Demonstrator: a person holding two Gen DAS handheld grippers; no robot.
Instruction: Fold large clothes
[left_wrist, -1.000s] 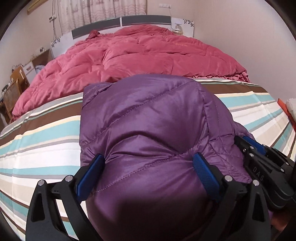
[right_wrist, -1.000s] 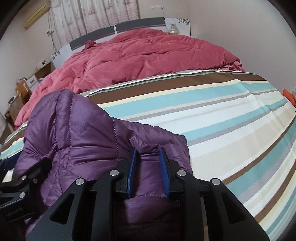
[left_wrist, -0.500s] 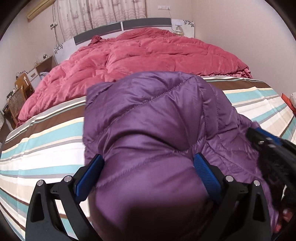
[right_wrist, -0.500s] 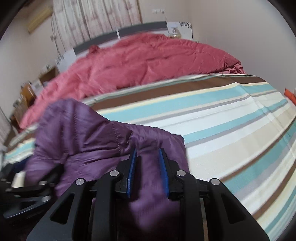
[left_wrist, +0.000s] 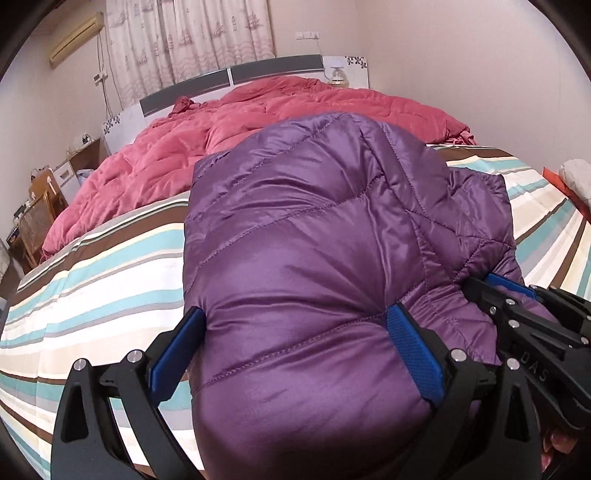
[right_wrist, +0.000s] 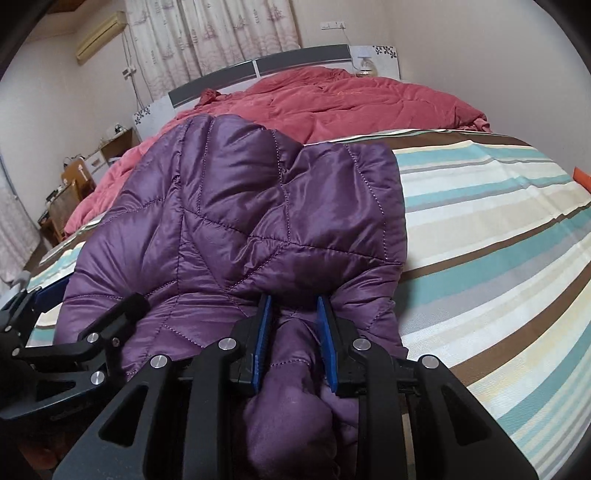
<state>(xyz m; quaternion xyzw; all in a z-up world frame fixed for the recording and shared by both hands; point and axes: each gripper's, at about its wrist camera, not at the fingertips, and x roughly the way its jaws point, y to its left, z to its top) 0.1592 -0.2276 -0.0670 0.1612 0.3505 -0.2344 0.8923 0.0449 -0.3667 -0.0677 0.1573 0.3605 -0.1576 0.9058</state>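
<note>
Both my grippers are clamped on the purple jacket (left_wrist: 314, 258), left gripper (left_wrist: 291, 350) around a thick bundle, right gripper (right_wrist: 293, 343) pinching a fold, holding it bunched over the striped bed (right_wrist: 498, 221) toward 12 o'clock, so I judge folding barely half done.

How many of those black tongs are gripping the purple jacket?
2. The left tongs clamp a thick puffy fold of the purple jacket; the right tongs pinch a thinner bunch at its other side.
</note>
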